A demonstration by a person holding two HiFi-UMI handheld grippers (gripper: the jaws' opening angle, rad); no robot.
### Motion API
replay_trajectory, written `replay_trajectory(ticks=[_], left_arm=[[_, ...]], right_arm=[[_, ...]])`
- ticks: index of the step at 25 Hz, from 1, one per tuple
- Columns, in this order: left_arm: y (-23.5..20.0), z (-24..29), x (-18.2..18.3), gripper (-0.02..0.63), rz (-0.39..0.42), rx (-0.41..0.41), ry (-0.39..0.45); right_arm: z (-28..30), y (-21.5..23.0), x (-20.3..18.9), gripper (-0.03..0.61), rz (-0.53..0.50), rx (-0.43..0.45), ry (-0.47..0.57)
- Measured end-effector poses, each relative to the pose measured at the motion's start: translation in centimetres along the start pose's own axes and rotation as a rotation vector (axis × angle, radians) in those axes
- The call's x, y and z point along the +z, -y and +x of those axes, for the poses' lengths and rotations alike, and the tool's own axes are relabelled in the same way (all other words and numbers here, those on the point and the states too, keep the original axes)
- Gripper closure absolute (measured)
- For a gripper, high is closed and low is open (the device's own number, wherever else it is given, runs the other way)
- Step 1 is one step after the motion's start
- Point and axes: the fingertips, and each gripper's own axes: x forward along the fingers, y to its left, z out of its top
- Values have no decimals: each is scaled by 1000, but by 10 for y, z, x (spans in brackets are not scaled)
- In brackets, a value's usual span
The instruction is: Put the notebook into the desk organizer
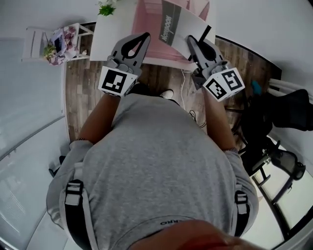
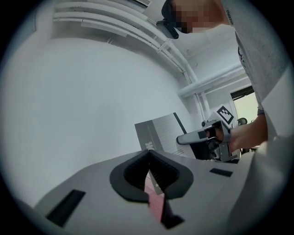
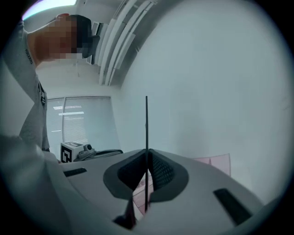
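The notebook [image 1: 174, 23], grey and white with a black strap, is lifted above the table, and my right gripper [image 1: 190, 39] is shut on its lower edge. In the right gripper view the notebook [image 3: 146, 124] shows edge-on as a thin dark line rising from the closed jaws. The pink desk organizer [image 1: 149, 29] stands on the white table [image 1: 103, 41] just left of the notebook; a corner of the organizer [image 3: 216, 163] peeks over the right gripper. My left gripper [image 1: 145, 35] hangs shut and empty in front of the organizer. From the left gripper view the notebook [image 2: 158, 131] and right gripper [image 2: 181, 139] are to the right.
A small potted plant [image 1: 106, 7] sits on the table's far left corner. A white stand with a floral bundle [image 1: 58, 41] is at the left, over the wooden floor. A black office chair [image 1: 288, 112] is to the right. A white cable [image 1: 183, 93] hangs below the table edge.
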Motion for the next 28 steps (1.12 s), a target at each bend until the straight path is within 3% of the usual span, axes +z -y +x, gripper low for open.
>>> replay_trajectory(ticks=[13, 20, 28], left_arm=[[-31, 19, -6, 595, -35, -13, 37], [-52, 34, -11, 595, -18, -43, 31], [-71, 42, -16, 595, -31, -61, 40]], right_arm=[[60, 20, -24, 563, 308, 77, -130], [93, 22, -41, 563, 520, 173, -222], [114, 41, -69, 563, 525, 86, -325]])
